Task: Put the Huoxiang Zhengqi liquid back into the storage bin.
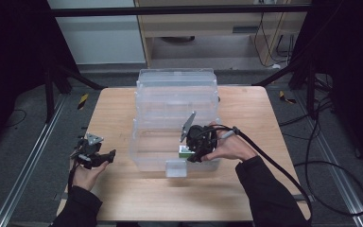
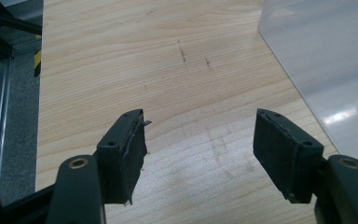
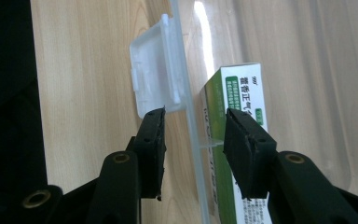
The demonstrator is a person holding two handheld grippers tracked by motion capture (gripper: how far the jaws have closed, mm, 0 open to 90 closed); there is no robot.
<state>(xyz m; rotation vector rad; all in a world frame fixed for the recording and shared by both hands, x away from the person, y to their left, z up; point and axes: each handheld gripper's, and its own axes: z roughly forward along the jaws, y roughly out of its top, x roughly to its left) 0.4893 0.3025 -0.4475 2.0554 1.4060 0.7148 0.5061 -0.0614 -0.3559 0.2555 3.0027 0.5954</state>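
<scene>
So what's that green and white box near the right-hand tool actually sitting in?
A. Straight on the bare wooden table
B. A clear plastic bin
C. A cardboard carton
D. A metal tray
B: the green and white box sits behind the see-through wall of the clear plastic bin, with the right gripper straddling that wall near its latch.

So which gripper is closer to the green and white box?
The right. The right gripper is at the clear bin's front wall, its jaws either side of that wall, one beside the green and white box. The left gripper rests open over bare table, left of the bin.
</scene>
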